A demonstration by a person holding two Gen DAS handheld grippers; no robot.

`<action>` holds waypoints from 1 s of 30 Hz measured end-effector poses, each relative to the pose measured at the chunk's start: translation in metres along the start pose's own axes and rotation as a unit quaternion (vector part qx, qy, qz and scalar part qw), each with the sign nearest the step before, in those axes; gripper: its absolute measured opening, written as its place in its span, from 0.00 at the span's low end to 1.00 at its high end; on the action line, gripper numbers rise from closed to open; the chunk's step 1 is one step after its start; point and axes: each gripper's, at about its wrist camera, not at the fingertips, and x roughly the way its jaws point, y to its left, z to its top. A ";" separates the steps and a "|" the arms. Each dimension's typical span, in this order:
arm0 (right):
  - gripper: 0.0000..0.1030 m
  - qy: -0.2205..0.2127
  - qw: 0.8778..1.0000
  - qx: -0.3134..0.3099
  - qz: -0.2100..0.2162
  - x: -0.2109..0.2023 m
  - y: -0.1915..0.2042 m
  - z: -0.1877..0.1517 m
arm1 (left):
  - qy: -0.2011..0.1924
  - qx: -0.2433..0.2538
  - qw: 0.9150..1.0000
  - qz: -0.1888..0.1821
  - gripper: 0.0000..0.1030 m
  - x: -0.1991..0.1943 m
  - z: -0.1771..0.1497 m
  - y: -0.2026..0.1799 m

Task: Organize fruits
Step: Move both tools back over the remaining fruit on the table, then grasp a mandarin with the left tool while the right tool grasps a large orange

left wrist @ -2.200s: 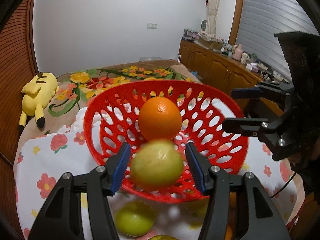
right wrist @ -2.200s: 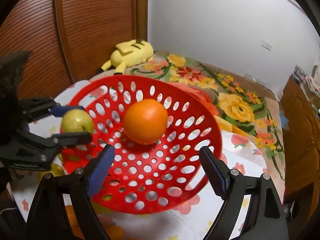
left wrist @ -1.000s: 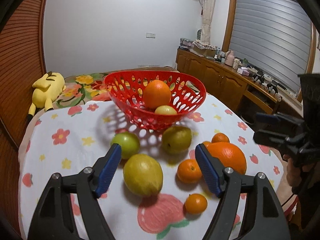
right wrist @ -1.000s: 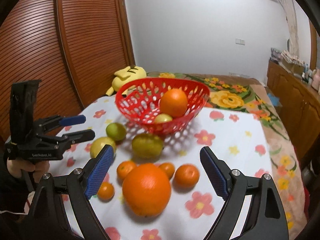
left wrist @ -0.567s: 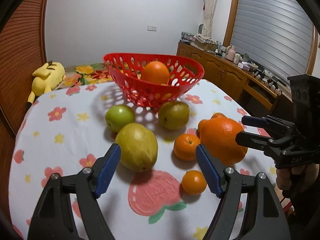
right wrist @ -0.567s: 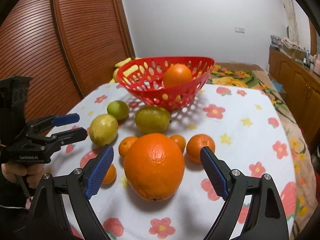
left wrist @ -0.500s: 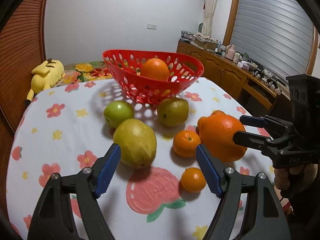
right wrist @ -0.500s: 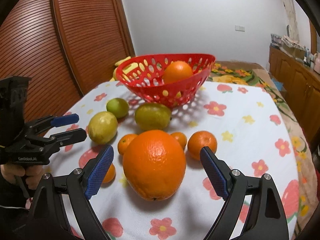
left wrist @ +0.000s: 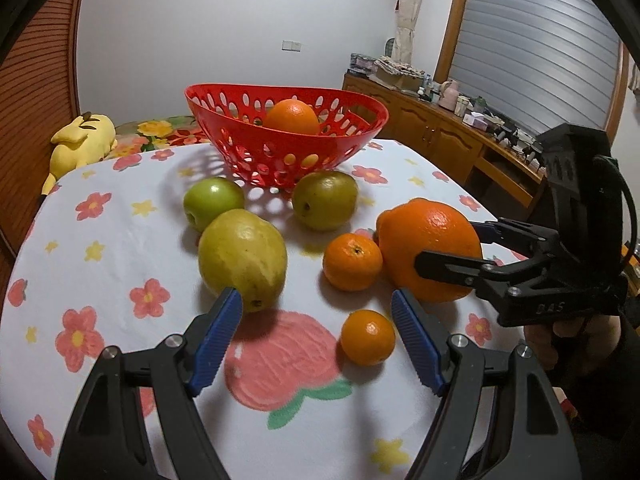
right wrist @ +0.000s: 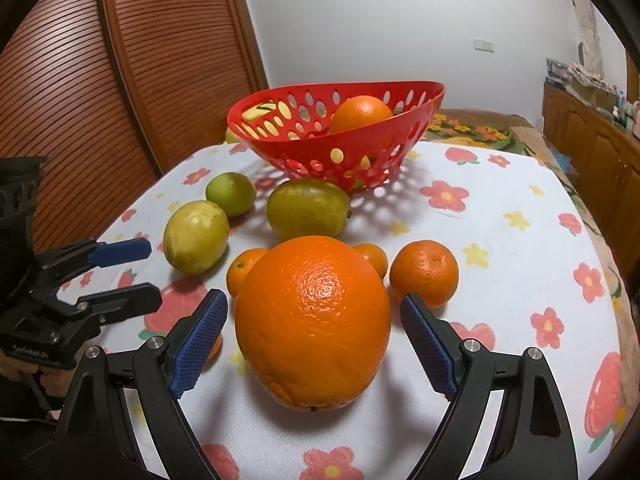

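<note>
Quick update from my end: a couple of seconds back my left gripper [left wrist: 316,316] was up over the red basket [left wrist: 256,148] letting go of a green fruit, and now both hands have dropped low over the table [left wrist: 120,240] again. So that one's in, alongside the orange [left wrist: 291,117] already sitting in the basket.

Right gripper [right wrist: 314,330] has closed in on the big orange [right wrist: 313,322]: it was out ahead a second ago and now it sits right between the jaws. They're spread wide on either side of it, not touching from what I can see, so nothing is grabbed yet. My guess is that's the next pick.

Left jaws are released and empty too, hovering just short of the yellow-green fruit [left wrist: 243,258] and a small tangerine [left wrist: 368,337].

Still loose on the flowery cloth: two more green fruits [left wrist: 213,202] and a few tangerines [left wrist: 352,261]. Plenty left to move.
</note>
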 end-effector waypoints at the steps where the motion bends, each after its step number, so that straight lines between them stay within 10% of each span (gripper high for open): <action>1: 0.87 0.002 1.000 -0.001 0.000 0.001 0.000 0.000 | 0.002 -0.002 1.000 -0.002 0.75 0.001 0.000 0.000; 30: 0.79 0.000 1.000 0.017 0.000 -0.017 -0.023 -0.019 | 0.057 0.023 0.998 -0.018 0.48 0.031 -0.013 -0.023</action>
